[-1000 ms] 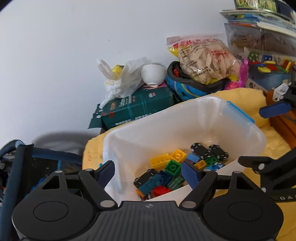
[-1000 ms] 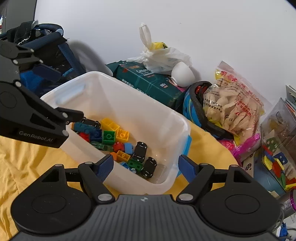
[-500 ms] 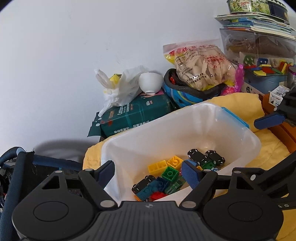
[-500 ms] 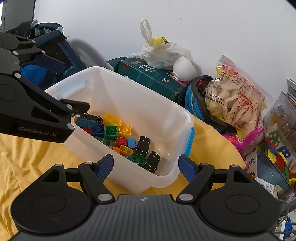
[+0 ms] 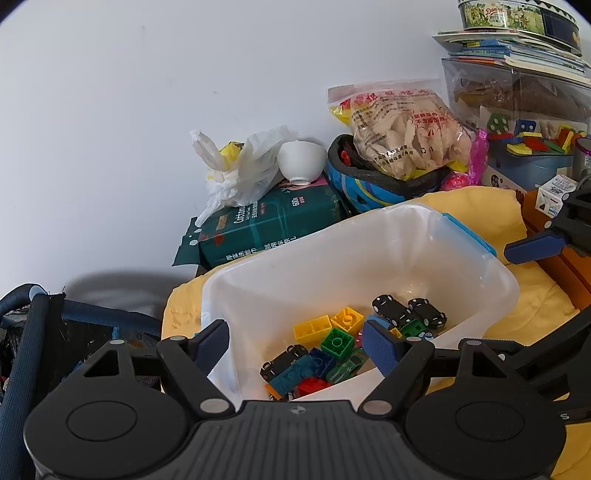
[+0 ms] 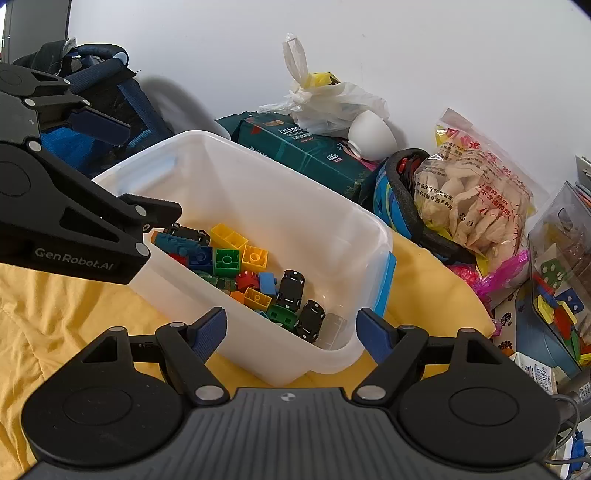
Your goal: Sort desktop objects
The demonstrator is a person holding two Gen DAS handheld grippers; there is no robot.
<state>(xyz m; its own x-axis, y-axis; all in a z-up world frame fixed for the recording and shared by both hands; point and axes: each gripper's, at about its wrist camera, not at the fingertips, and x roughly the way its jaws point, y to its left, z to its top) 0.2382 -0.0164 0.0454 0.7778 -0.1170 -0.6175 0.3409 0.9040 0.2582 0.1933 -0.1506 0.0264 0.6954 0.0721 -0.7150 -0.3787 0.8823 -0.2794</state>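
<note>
Left gripper (image 5: pixel 295 341) and right gripper (image 6: pixel 291 326), jaws apart and empty, flank the translucent bin (image 6: pixel 207 155) at frame centre, likely positioned to lift it; toy bricks (image 6: pixel 227 260) lie inside.

Bottom bricks (image 6: pixel 236 273) in the bin (image 6: pixel 332 229) are buried under the top ones, can't count them. The left gripper (image 5: pixel 295 341) covers the bin's near wall. Helmet (image 5: pixel 373 184) mostly sits under the snack bag (image 5: pixel 402 136). Whatever's yellow inside the white plastic bag (image 6: pixel 328 99) is maybe a wrapper. Tin (image 5: pixel 517 18) is cropped by the top edge.
</note>
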